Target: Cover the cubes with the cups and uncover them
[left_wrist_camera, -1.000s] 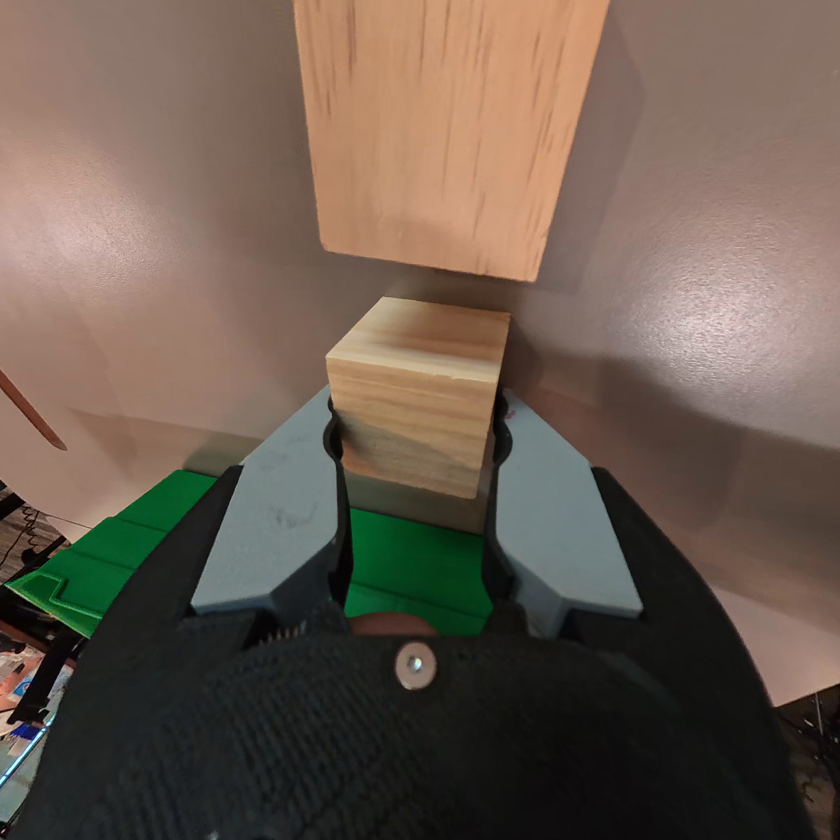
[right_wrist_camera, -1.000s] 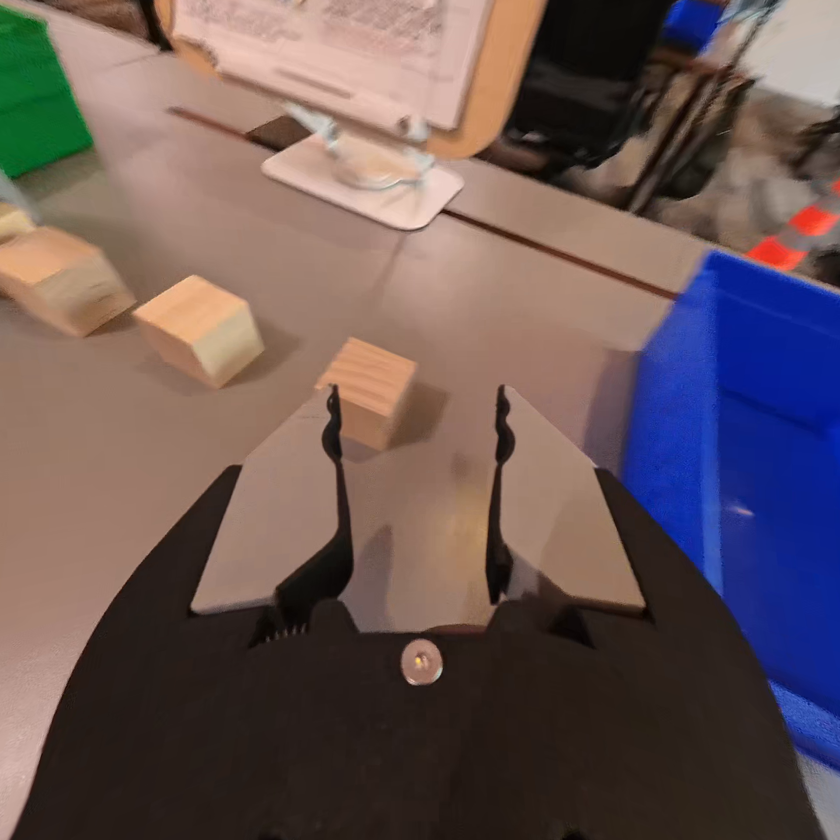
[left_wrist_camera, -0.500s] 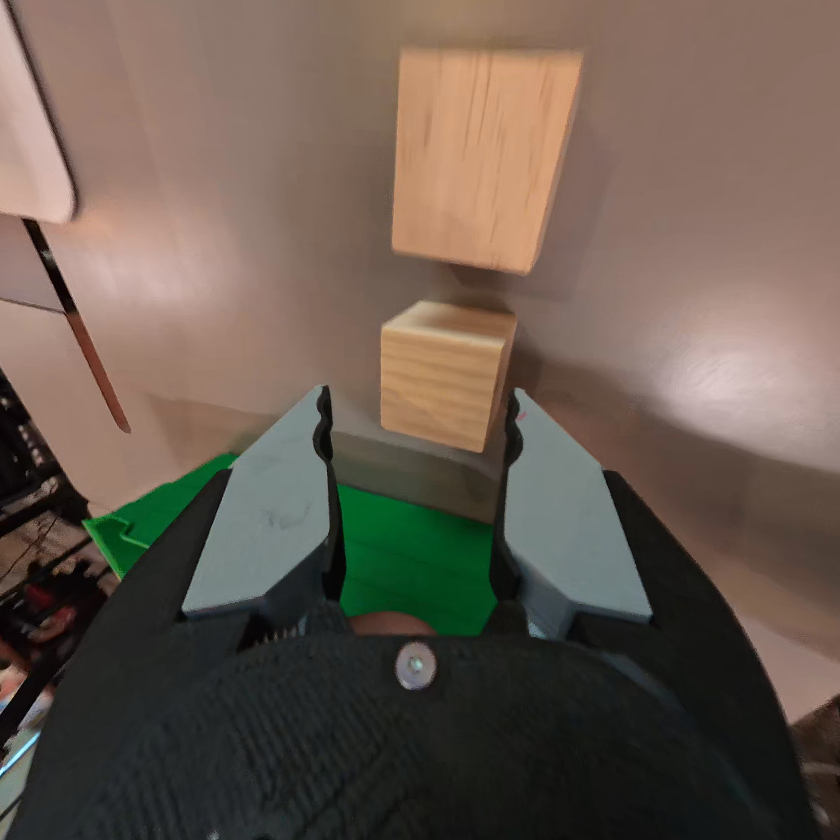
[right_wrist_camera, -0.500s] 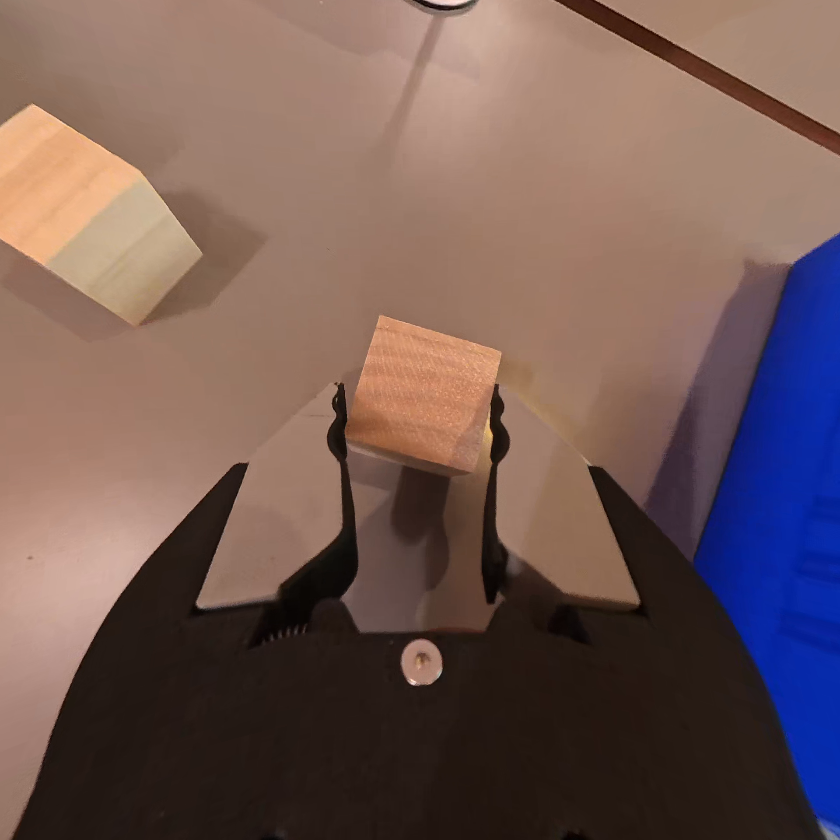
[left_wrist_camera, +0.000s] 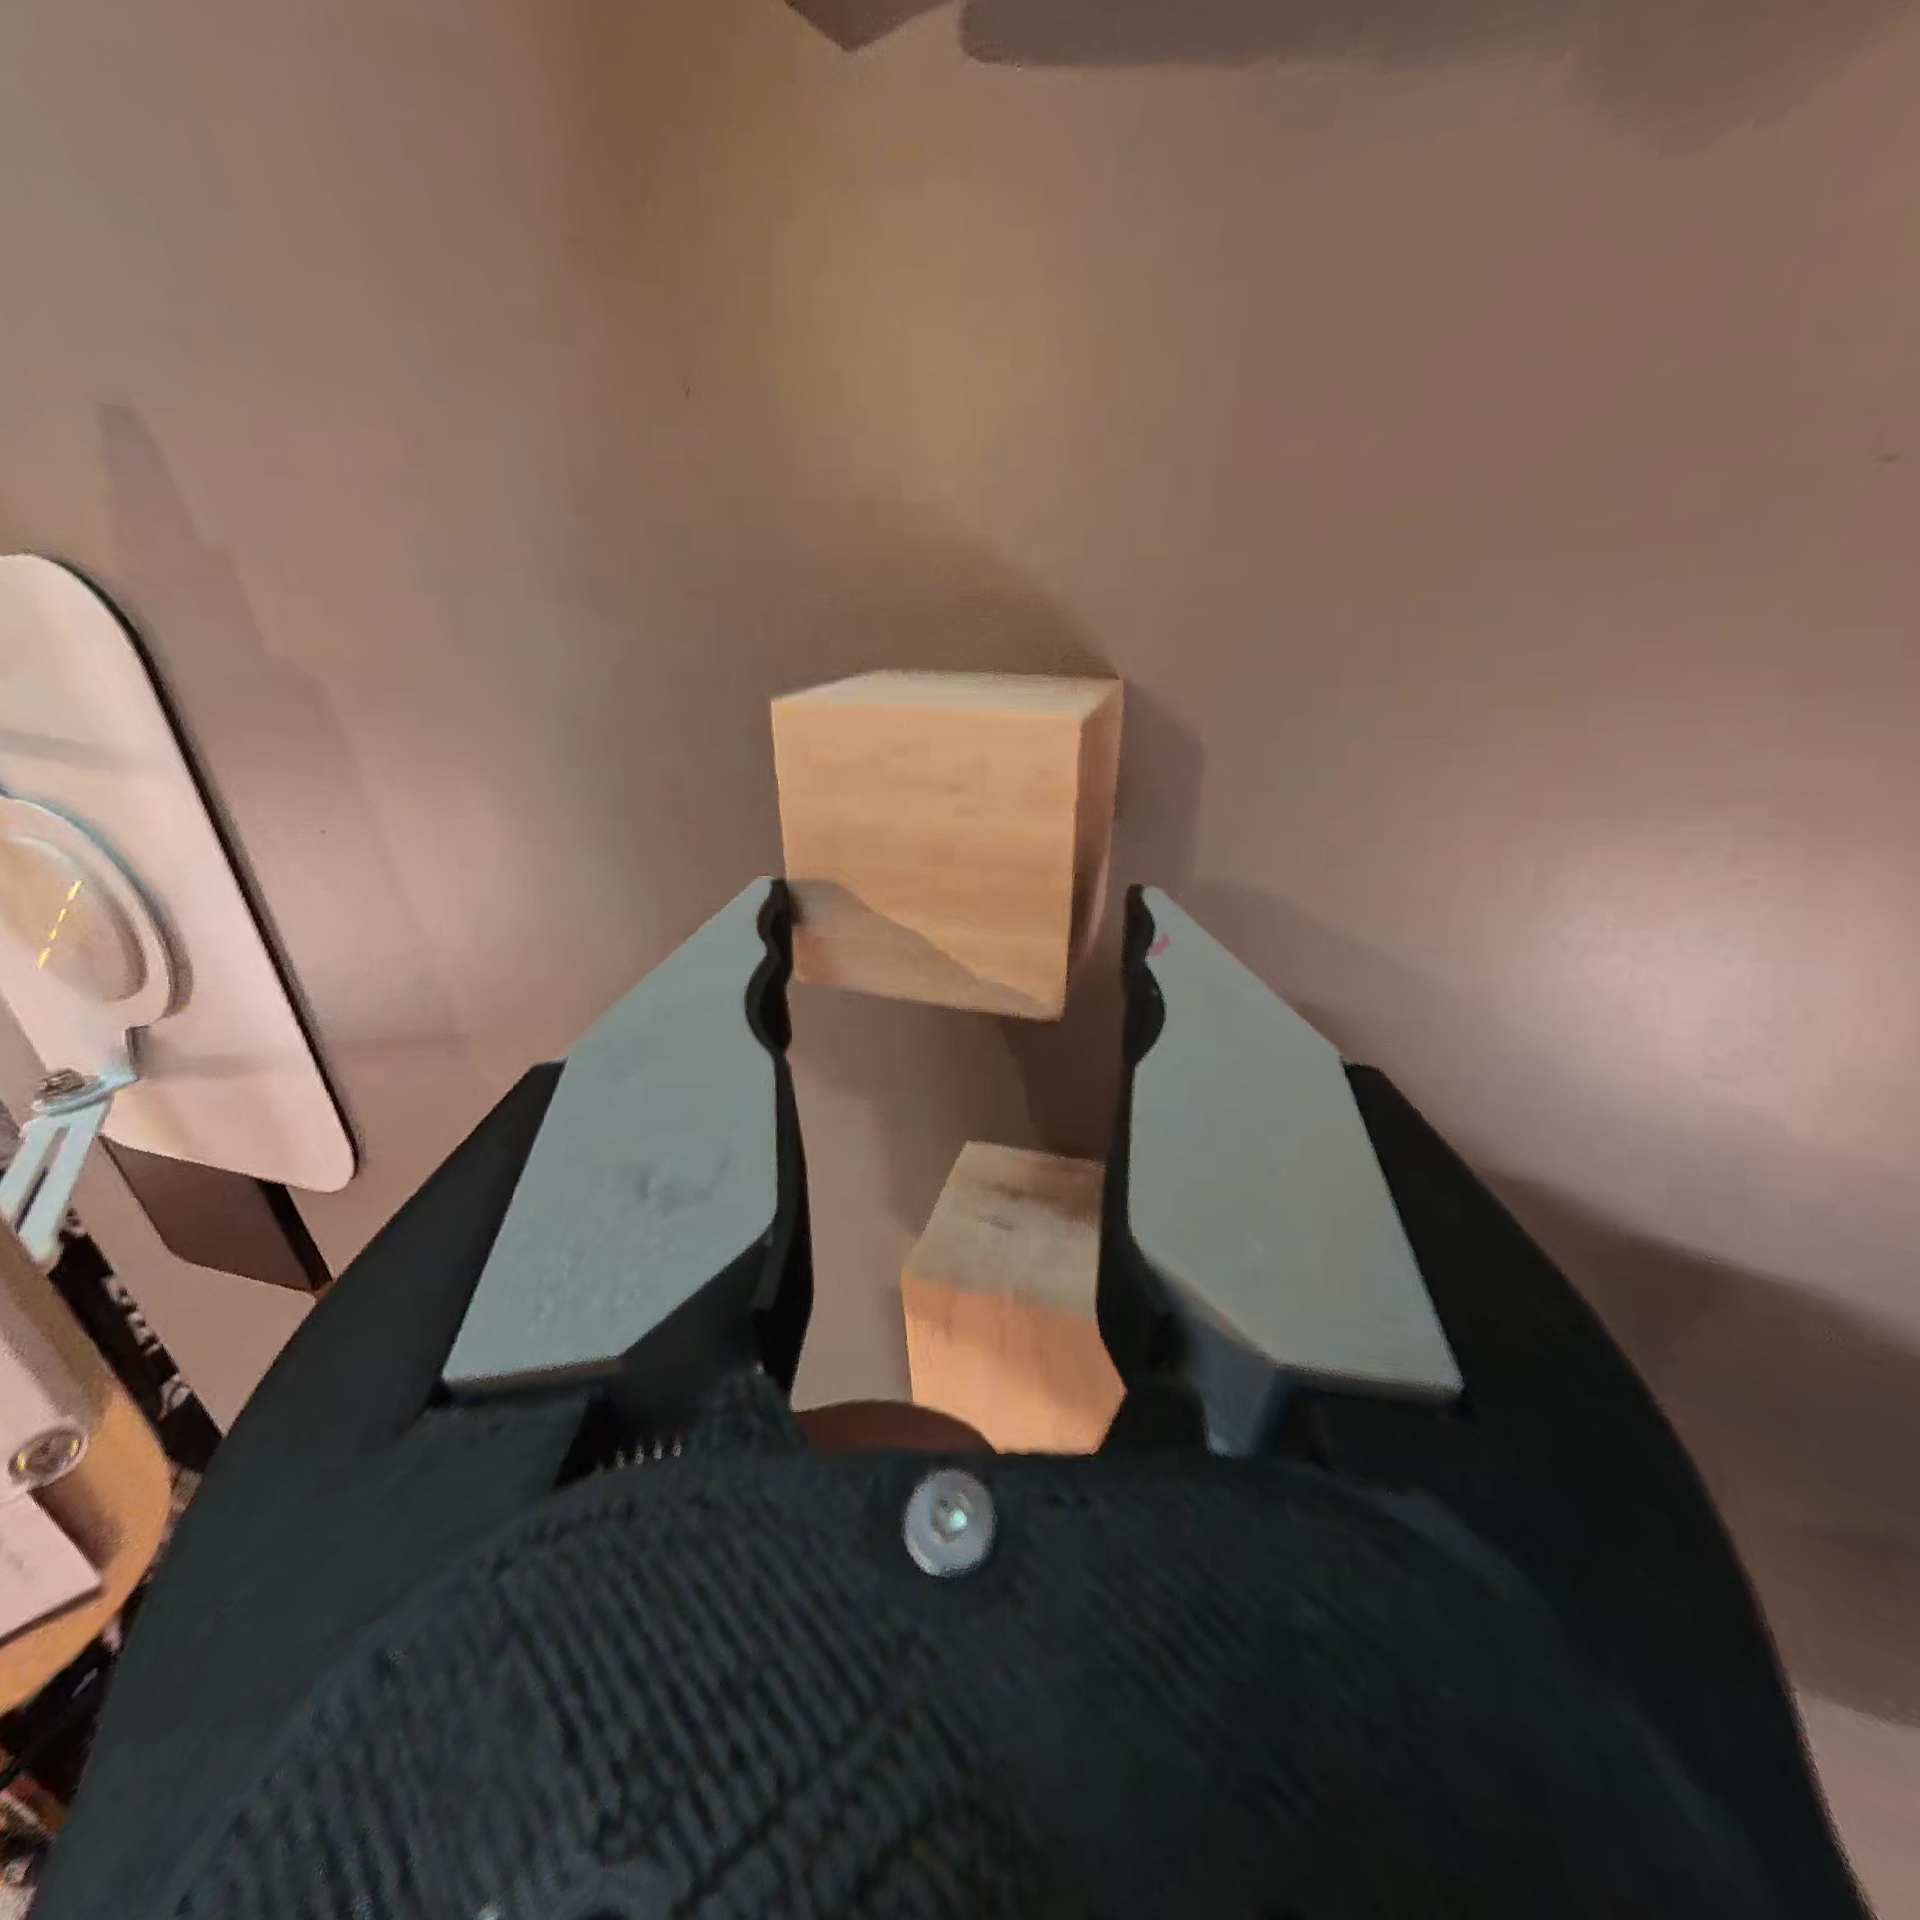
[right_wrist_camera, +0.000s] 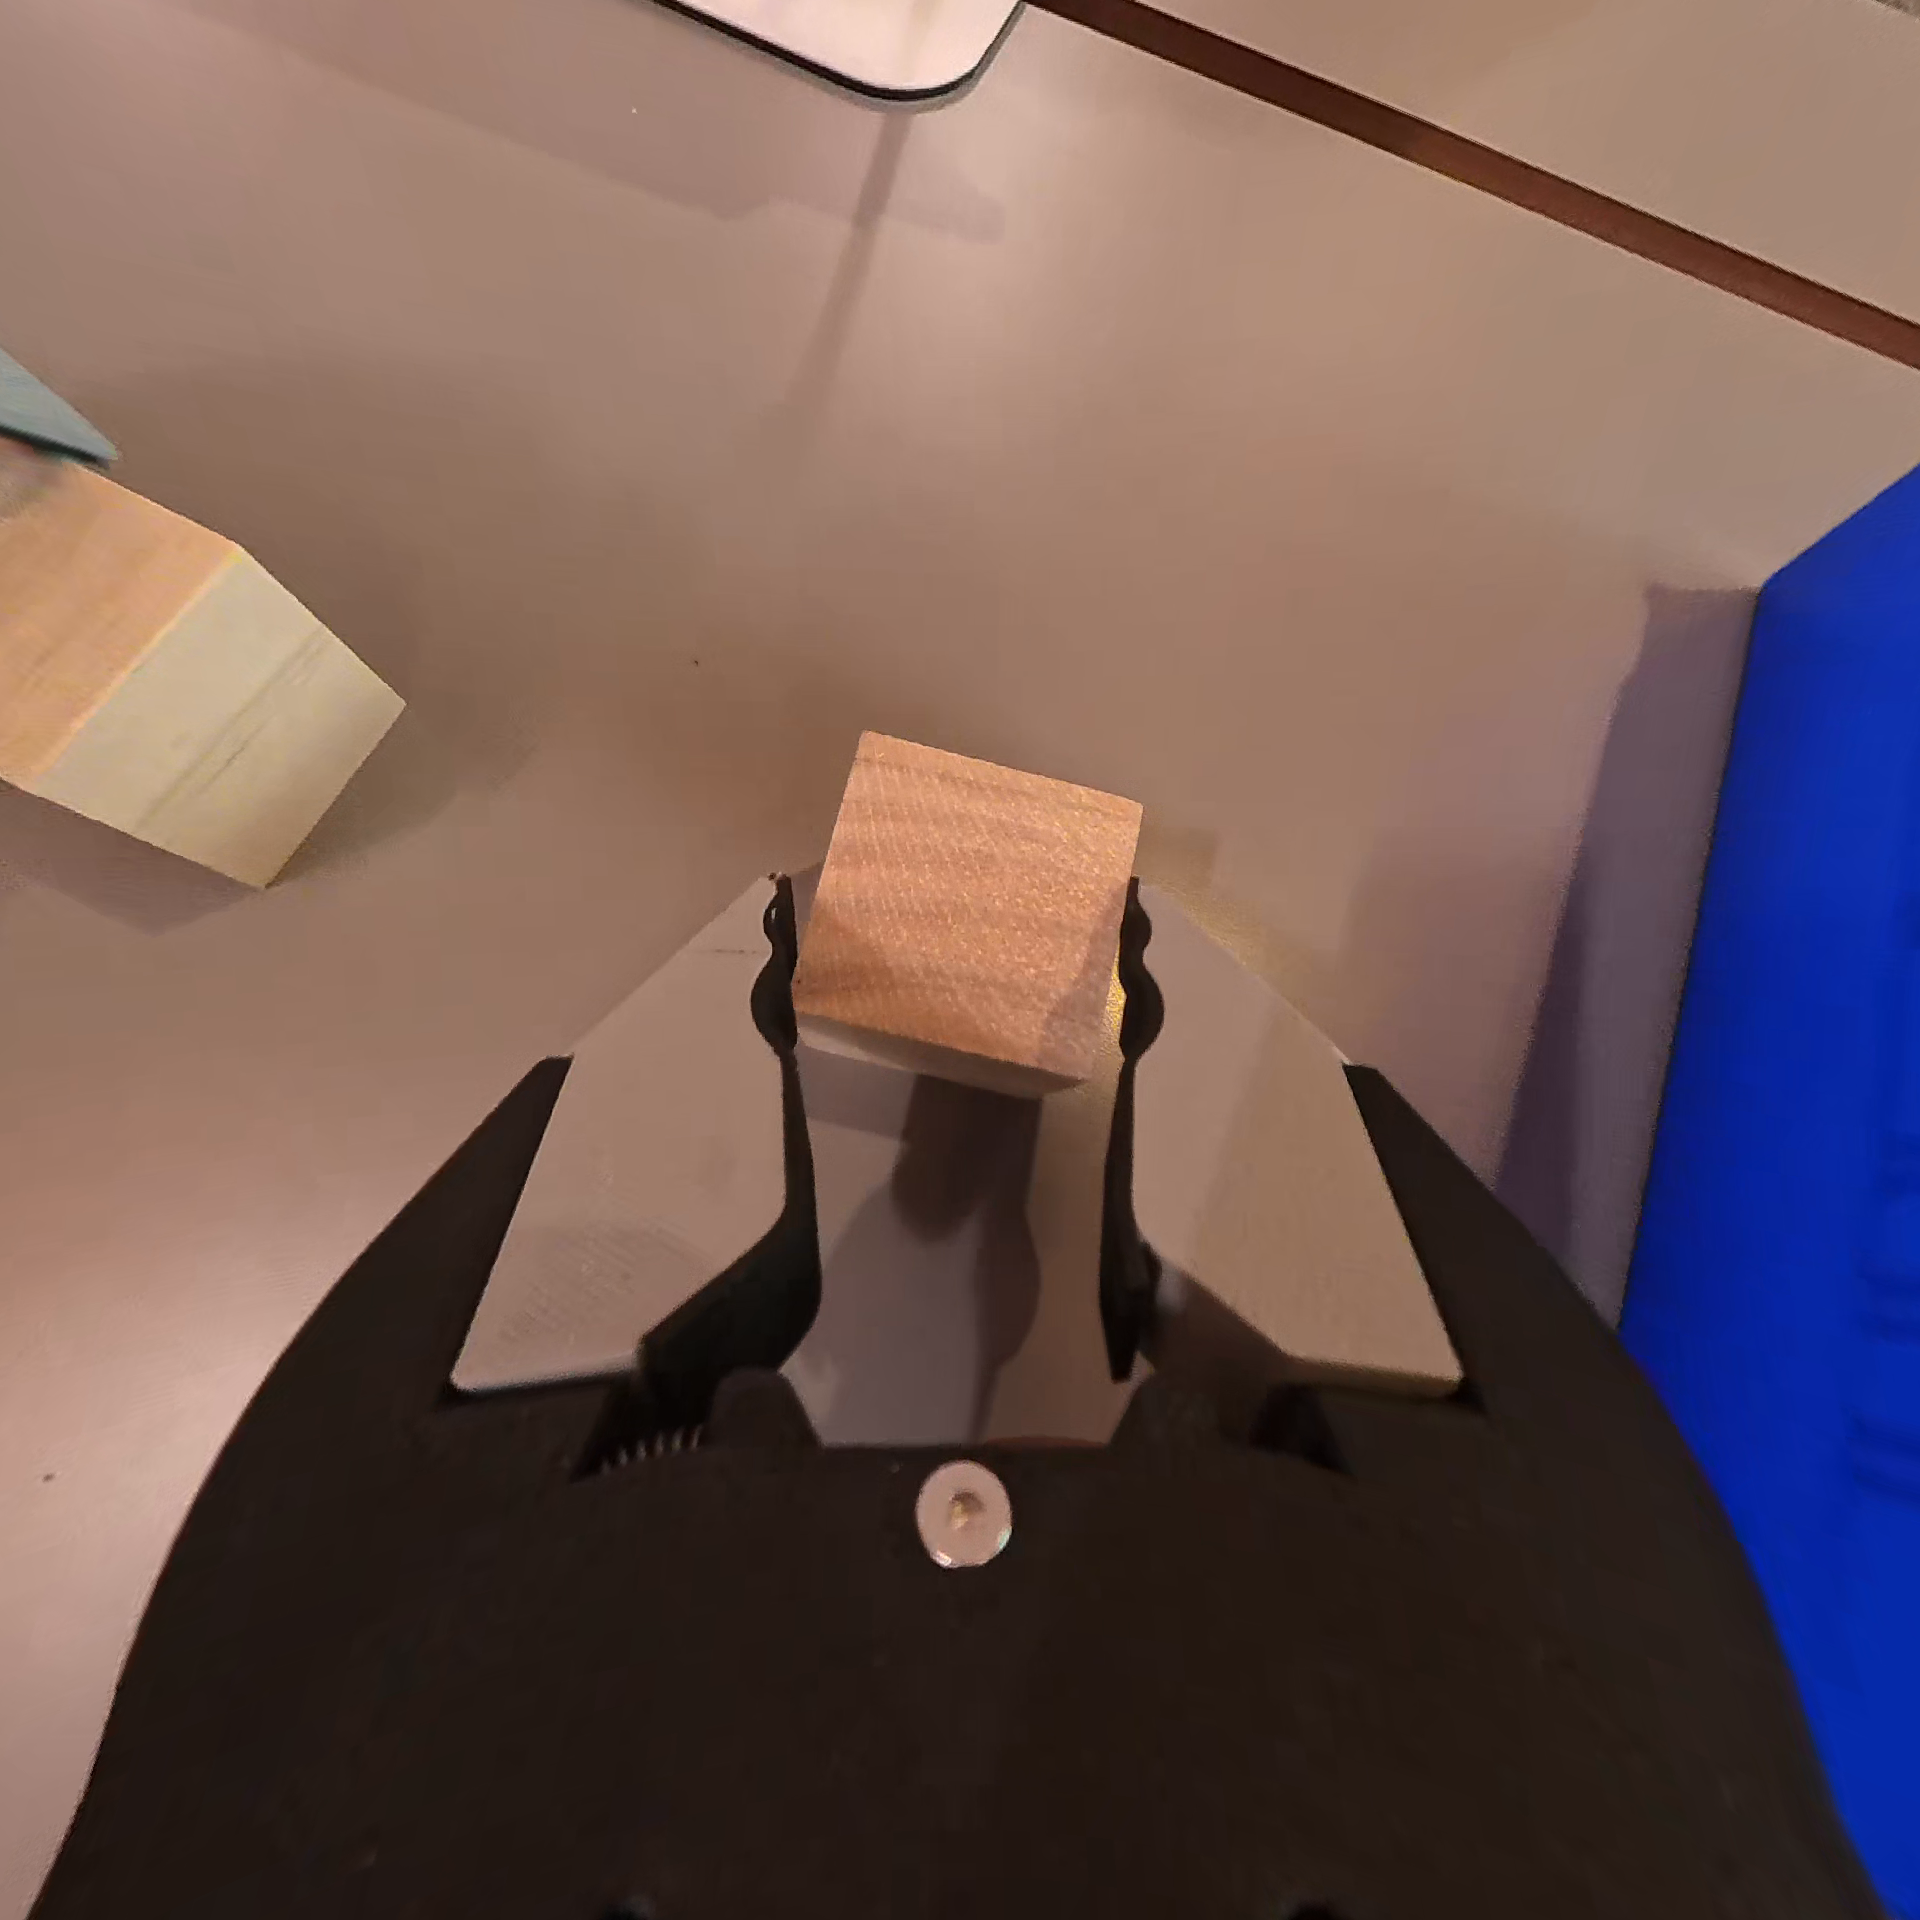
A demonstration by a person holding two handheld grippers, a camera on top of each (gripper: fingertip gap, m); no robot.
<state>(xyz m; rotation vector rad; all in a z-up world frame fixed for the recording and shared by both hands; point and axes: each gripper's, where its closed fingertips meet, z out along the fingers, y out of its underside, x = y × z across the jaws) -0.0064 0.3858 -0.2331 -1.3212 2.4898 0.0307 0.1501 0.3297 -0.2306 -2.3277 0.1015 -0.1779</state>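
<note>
Showing no legible writing, wooden cubes (right_wrist_camera: 966,894) sit unmarked.

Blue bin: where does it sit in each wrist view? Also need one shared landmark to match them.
Left wrist view: not in it.
Right wrist view: blue bin runs down the right edge.
Shared landmark: white rounded base plate, at the left edge in the left view, at the top edge in the right view.

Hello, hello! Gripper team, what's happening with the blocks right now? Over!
Right gripper clamped on a wooden cube. Left gripper open, another cube at its tips. No cups in sight. Nothing blocking.
</note>
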